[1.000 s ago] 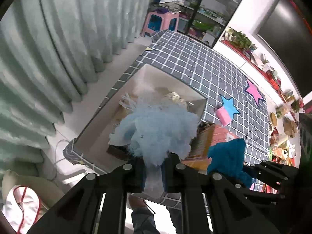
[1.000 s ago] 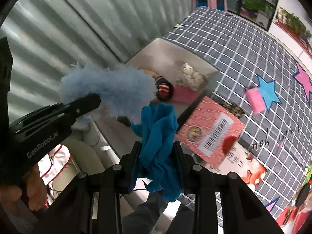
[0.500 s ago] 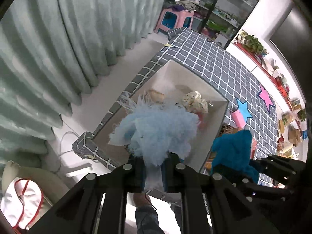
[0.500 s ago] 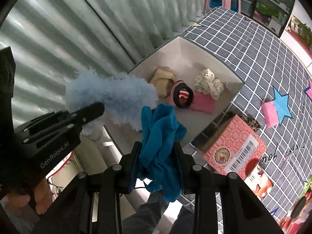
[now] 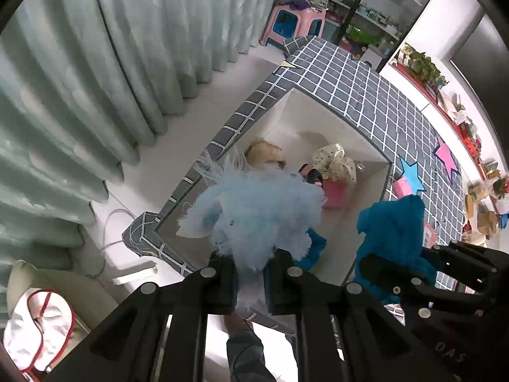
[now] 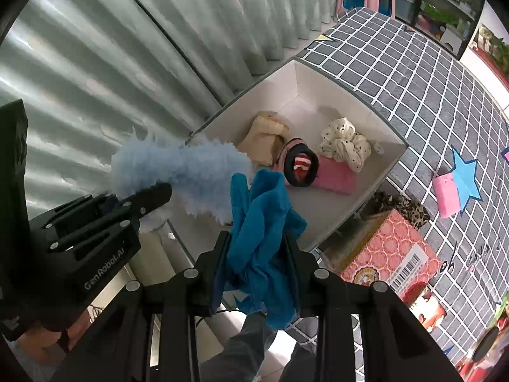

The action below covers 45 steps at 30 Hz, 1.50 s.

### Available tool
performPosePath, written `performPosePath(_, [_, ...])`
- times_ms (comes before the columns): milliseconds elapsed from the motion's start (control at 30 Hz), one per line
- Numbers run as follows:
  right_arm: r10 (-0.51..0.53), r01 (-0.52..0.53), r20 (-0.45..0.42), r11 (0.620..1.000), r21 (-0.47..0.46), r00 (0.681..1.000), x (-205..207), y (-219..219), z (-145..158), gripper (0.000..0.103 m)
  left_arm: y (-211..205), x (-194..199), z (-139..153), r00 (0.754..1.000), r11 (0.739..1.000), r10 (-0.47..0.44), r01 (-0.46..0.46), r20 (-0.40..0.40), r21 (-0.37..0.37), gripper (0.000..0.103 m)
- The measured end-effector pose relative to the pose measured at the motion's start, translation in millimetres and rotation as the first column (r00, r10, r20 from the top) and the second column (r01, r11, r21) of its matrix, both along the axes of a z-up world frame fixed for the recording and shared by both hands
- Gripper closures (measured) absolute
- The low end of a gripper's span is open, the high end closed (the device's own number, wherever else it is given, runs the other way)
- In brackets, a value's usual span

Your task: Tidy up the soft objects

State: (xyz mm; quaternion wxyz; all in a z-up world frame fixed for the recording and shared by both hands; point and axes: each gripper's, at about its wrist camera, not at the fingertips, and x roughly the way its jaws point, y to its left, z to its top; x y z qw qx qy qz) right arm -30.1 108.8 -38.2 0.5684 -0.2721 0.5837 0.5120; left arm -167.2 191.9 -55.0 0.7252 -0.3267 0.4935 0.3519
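- Your left gripper [image 5: 251,281] is clamped on a pale blue fluffy item [image 5: 254,210]; the fluff bulges out above the fingertips and hangs over the near left part of the white box [image 5: 321,121].
- Your right gripper [image 6: 257,254] is clamped on a teal cloth [image 6: 264,222]; the cloth sticks up past the fingertips and also trails down between the fingers toward the camera.
- In the right wrist view, the left gripper [image 6: 149,195] enters from the left, with the blue fluffy item [image 6: 178,168] just left of the teal cloth. Whether the two items touch cannot be told.
- In the left wrist view, the right gripper [image 5: 397,273] shows at lower right with the teal cloth [image 5: 394,229] over the box's near right corner.
- The white box sits open on a grey grid-pattern table cover [image 6: 413,73], at the table's left edge beside a pale green curtain [image 5: 79,79].
- Inside the box lie a beige soft piece [image 6: 264,137], a dark rolled item with red and white stripes [image 6: 300,162], a pink block [image 6: 337,175] and a cream dotted fabric piece [image 6: 345,146] resting partly on the pink block.
- Right of the box, on the table cover, stand a red patterned carton [image 6: 388,251], a leopard-print item [image 6: 400,207] just beyond it, and a pink sponge [image 6: 447,197] against a blue star [image 6: 464,175].
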Motion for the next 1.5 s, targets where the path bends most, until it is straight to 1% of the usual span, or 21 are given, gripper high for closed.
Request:
performPosePath(300, [-0.021, 0.021, -0.010, 1.000, -0.012, 1.000, 12.4, 9.1, -7.2, 0.069, 6.4, 7.8, -11.8, 0.999, 1.000, -0.008, 0.007, -0.044, -0.014, 0.090])
performPosePath(633, [-0.059, 0.058, -0.029, 0.998, -0.037, 0.998, 29.0, 20.2, -18.2, 0.069, 12.8, 19.9, -26.2, 0.996, 0.999, -0.037, 0.034, -0.086, -0.033, 0.089])
performPosePath(867, [-0.072, 0.070, -0.037, 0.996, -0.052, 0.997, 36.6, 29.1, -25.7, 0.069, 19.4, 30.5, -29.2, 0.995, 0.998, -0.051, 0.047, -0.089, -0.045, 0.089])
performPosePath(1100, [-0.091, 0.088, -0.036, 0.994, -0.065, 0.995, 47.2, 40.6, -32.5, 0.069, 28.1, 46.8, -26.8, 0.994, 0.997, -0.072, 0.070, -0.087, -0.032, 0.089])
performPosePath(1300, [-0.117, 0.113, -0.042, 0.990, -0.080, 0.992, 57.0, 49.5, -40.0, 0.069, 32.6, 59.5, -33.3, 0.991, 0.995, -0.093, 0.088, -0.100, -0.055, 0.089])
performPosePath(1500, [-0.144, 0.137, -0.068, 0.986, -0.100, 0.987, 63.7, 53.5, -48.9, 0.069, 32.0, 63.7, -41.0, 0.988, 0.993, -0.102, 0.095, -0.112, -0.073, 0.088])
